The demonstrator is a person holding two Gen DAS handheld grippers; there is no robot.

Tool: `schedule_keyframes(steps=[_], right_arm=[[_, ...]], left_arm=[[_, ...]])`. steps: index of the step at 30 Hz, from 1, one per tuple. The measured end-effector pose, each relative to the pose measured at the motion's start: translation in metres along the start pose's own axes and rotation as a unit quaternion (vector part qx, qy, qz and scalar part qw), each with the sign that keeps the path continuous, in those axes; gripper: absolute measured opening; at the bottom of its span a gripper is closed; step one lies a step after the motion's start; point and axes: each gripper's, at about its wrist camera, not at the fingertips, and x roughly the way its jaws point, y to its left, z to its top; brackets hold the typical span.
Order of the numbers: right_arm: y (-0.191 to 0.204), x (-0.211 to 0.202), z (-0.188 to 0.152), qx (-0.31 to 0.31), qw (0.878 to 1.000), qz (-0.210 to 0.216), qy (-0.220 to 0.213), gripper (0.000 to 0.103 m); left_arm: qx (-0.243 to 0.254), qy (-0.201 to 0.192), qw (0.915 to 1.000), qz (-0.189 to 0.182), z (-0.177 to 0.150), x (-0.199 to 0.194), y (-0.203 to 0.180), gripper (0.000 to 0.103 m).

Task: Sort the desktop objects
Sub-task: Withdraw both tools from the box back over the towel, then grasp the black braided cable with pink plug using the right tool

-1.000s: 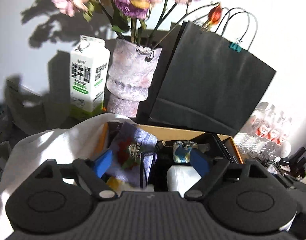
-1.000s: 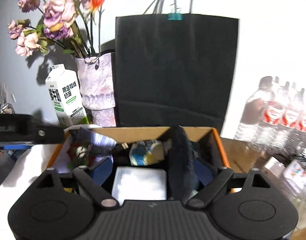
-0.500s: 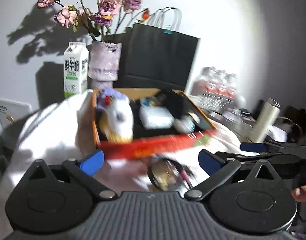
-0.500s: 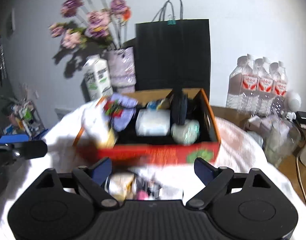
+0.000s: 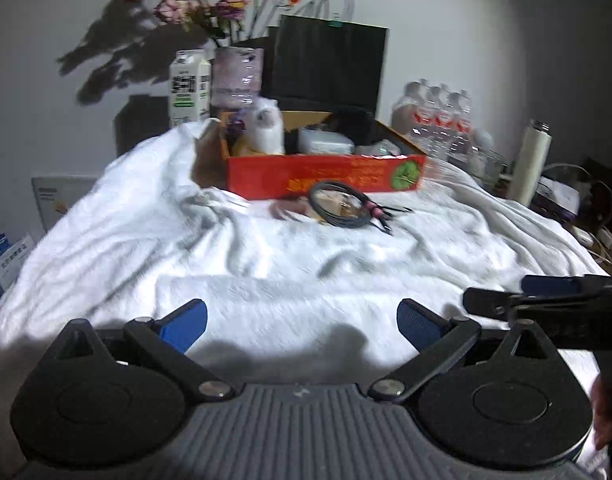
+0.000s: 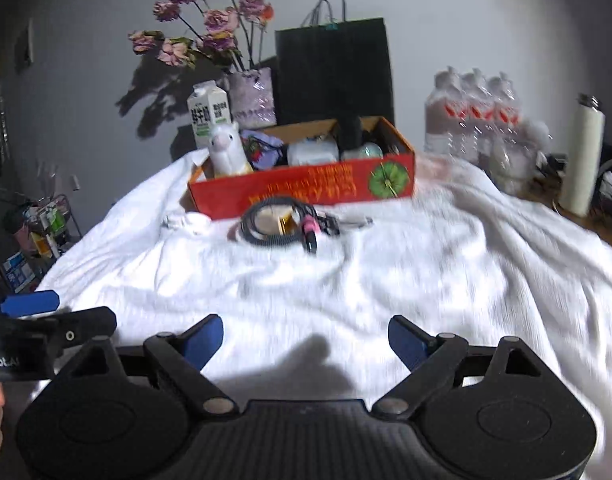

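Observation:
A red cardboard box (image 5: pixel 325 176) (image 6: pixel 306 192) stands at the far side of the white cloth. It holds a white plush alpaca (image 6: pixel 226 150) (image 5: pixel 266 130), a white pack (image 6: pixel 311 152), a purple cloth and dark items. In front of the box lie a coiled black cable (image 5: pixel 341 206) (image 6: pixel 274 222) with a pink plug and a small white thing (image 6: pixel 190 222). My left gripper (image 5: pixel 302 324) hangs open over the near cloth with nothing between its fingers. My right gripper (image 6: pixel 306 340) is open and empty too, far back from the box.
Behind the box stand a milk carton (image 6: pixel 208 114), a vase of dried flowers (image 6: pixel 252 98) and a black paper bag (image 6: pixel 333 72). Water bottles (image 6: pixel 473 116) and a white flask (image 6: pixel 583 156) are at the right. A cluttered rack (image 6: pixel 42 224) stands left of the table.
Both grippers have pulled far back from over the box to the near side of the cloth. The left jaws have widened. The cable and small items in front of the box have come into view.

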Motion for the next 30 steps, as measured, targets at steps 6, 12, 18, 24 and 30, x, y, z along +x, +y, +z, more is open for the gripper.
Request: schedule_keyframes(steps=[6, 12, 18, 24, 30], right_arm=[[0.007, -0.013, -0.024, -0.026, 0.999, -0.037, 0.010, 0.089], [0.010, -0.022, -0.032, -0.027, 0.999, -0.030, 0.005, 0.089], [0.013, -0.022, -0.031, -0.029, 0.999, -0.013, -0.008, 0.089], [0.008, -0.013, -0.029, -0.024, 1.000, -0.008, -0.009, 0.089], [-0.001, -0.002, -0.029, -0.013, 1.000, -0.005, -0.007, 0.089]], left_arm=[[0.019, 0.010, 0.9991, -0.036, -0.015, -0.012, -0.016, 0.103], [0.015, 0.025, 0.9994, -0.019, -0.022, -0.008, -0.015, 0.103], [0.000, 0.038, 0.9993, 0.000, -0.020, 0.005, -0.011, 0.103], [-0.011, 0.052, 0.9984, 0.019, -0.017, 0.019, -0.009, 0.103], [-0.013, 0.063, 0.9974, 0.031, -0.013, 0.031, -0.011, 0.103]])
